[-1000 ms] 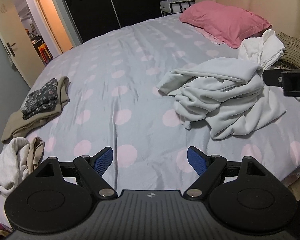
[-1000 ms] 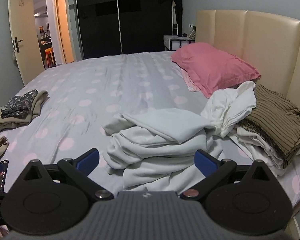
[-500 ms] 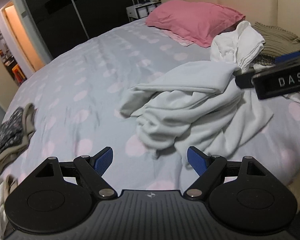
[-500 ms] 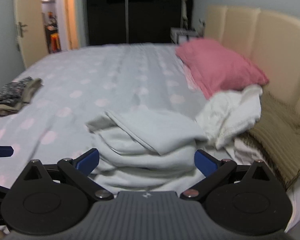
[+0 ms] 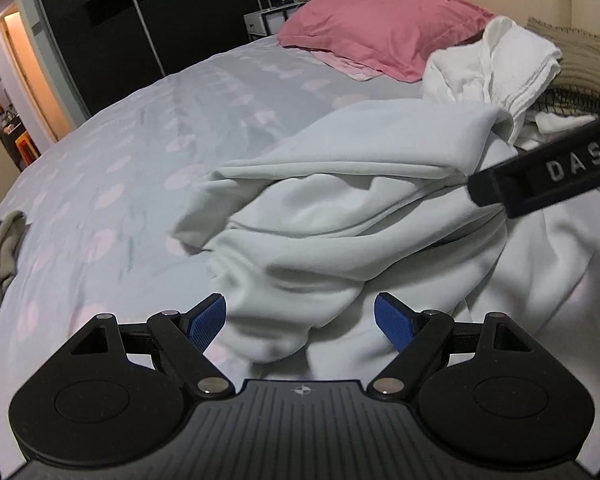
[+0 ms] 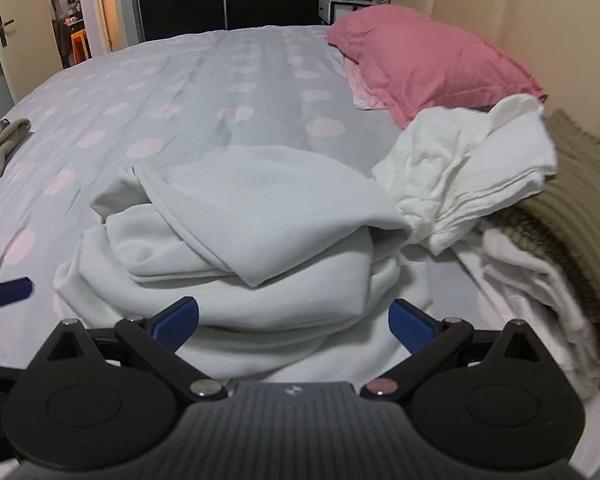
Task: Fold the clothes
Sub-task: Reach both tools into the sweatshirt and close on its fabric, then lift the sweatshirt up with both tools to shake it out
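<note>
A: Grippers?
B: Left gripper and right gripper are both gaping wide, gripping nothing.
A: Clothes?
B: Crumpled pale garment is lying on the dotted bedsheet, just ahead of both.

Left tongs agape; right tongs agape, both angled downward.

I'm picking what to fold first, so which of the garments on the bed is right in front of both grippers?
The pale grey-white crumpled garment, spread widest, with both open grippers over its near edge. The white bundle and brown striped knit lie beyond it by the headboard.
</note>
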A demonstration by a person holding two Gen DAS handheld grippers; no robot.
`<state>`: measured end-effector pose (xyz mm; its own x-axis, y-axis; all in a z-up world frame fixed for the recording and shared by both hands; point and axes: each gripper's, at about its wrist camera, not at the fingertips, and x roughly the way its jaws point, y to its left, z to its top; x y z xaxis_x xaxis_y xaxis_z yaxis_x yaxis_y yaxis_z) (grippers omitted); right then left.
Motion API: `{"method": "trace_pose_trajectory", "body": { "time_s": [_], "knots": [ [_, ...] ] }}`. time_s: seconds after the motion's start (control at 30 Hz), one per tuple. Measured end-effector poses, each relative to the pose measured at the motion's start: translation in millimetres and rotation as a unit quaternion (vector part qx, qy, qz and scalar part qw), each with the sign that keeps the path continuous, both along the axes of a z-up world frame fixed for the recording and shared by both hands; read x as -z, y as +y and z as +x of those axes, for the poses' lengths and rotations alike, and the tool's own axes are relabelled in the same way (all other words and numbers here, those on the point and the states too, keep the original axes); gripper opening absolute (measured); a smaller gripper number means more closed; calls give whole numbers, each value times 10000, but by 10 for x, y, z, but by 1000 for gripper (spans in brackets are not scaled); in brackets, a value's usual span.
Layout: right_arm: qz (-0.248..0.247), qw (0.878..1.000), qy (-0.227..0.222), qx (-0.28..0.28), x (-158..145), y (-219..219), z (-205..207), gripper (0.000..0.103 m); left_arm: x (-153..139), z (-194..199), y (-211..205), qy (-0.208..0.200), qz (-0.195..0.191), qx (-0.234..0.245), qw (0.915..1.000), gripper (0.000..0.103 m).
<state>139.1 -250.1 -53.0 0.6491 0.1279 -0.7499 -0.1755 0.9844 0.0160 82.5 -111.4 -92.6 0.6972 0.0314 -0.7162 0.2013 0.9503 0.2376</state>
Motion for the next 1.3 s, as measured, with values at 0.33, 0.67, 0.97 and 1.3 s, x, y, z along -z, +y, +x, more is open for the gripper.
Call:
{"method": "trace_pose_trajectory", "body": {
  "time_s": [0.33, 0.67, 0.97, 1.3],
  "knots": [
    [-3, 9992, 57, -403, 306, 184, 465, 89, 306, 247, -199, -92, 167, 74, 9998, 82],
    [-460, 9950, -238, -857, 343, 274, 433, 14, 253, 308, -92, 12, -205, -104, 9997, 8],
    [28, 9937, -826, -754, -323, 187, 159, 12, -596, 66, 422, -511, -397, -270, 9975, 5],
    [1234, 9692, -1994, -752, -1610, 641, -351, 12, -2144, -563, 1602, -1743, -492, -750, 9806, 5]
  ]
}}
